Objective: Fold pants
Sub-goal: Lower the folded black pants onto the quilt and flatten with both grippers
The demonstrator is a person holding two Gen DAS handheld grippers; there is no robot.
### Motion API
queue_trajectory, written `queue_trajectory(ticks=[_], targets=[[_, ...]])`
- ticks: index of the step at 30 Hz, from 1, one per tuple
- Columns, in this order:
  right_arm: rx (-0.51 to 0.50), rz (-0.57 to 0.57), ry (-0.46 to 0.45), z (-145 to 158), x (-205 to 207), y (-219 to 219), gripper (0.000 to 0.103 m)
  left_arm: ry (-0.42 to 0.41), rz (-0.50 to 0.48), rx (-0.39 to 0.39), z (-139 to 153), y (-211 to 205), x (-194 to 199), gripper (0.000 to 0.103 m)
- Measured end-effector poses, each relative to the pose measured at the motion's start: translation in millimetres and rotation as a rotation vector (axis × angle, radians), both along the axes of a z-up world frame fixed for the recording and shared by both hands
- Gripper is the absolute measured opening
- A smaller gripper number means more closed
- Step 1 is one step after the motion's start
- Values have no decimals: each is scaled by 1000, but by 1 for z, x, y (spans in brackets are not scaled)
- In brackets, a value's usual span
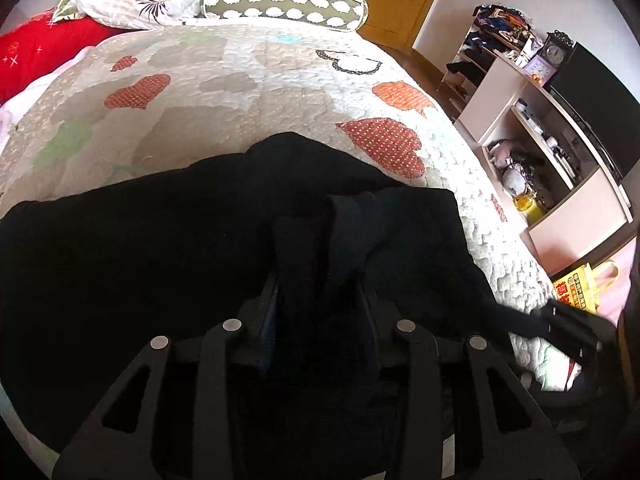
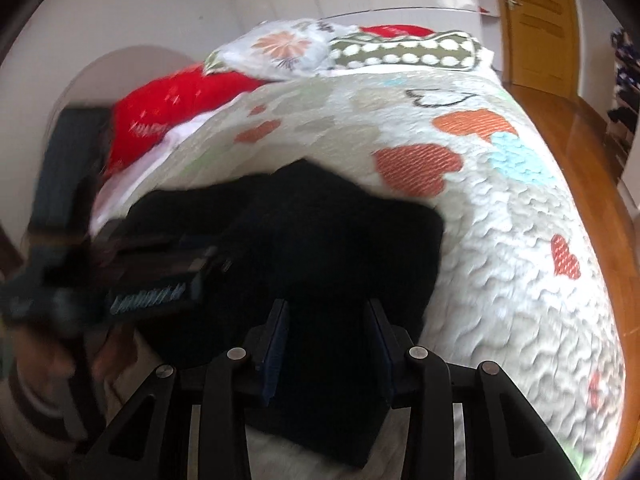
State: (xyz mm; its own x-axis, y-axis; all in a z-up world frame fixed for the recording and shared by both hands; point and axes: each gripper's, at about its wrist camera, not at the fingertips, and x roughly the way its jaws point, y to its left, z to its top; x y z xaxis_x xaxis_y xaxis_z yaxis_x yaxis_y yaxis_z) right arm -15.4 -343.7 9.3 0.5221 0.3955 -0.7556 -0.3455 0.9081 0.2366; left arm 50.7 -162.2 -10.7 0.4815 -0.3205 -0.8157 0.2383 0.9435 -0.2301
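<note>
Two grippers, left (image 1: 320, 280) and right (image 2: 328, 320), are clamped on black pants (image 1: 160, 240), bunched on the quilt (image 1: 240, 80).

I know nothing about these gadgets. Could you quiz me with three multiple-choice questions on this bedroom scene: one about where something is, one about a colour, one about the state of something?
1. Where do the pants lie?
A. On the wooden floor
B. On the quilt covering the bed
C. On a shelf

2. What colour are the pants?
A. Black
B. Red
C. White

3. What is between the fingers of the left gripper?
A. Nothing
B. A pillow
C. A bunch of the pants' fabric

Answers:
1 B: the dark cloth spreads over the heart-patterned quilt in both views.
2 A: the fabric looks black against the pale quilt.
3 C: a raised fold of dark fabric stands between the two fingers in the left wrist view.
</note>
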Motion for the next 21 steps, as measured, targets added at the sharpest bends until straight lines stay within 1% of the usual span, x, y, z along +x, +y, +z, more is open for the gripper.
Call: queue_trajectory(ticks=[4,6,11,14,18,21], targets=[[-45,2,2,-18,-14,8,38,-5,11,2,-1,-1,-1,36],[-37,-9,-4,-21,-16,8,38,-8,16,8,-1,-2,-3,36],[-59,-1,28,-11,-16,8,38,-20,34,26,5,1,-8,36],[-24,-14,48,-5,-12,4,38,-21,44,24,6,6,-12,36],[-6,-26,36,2,-4,5,38,-26,60,28,8,13,-18,36],[1,-18,13,7,7,12,38,-33,80,45,8,20,-22,36]])
